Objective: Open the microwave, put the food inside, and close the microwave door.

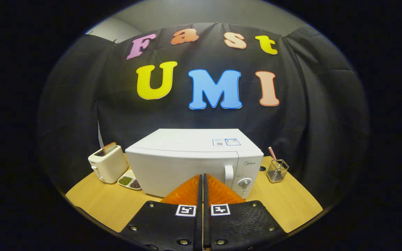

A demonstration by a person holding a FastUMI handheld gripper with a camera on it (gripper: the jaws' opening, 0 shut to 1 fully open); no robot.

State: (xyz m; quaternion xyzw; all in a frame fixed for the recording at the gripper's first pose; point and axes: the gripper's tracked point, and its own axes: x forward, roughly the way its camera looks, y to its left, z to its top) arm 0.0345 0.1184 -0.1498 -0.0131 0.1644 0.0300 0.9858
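A white microwave [187,164] stands on the wooden table [106,205] with its door closed. Its vertical handle [228,176] and a round dial [245,183] sit at the right of the front. My gripper [202,178] is shut, its two fingers pressed together with nothing between them, pointing at the lower front of the microwave just left of the handle. A small white dish [130,181] holding green and dark food lies on the table to the left of the microwave.
A cream toaster [108,164] with a slice of bread in it stands left of the dish. A wire holder [277,170] with a striped straw stands to the right of the microwave. The table's front edge curves near my fingers.
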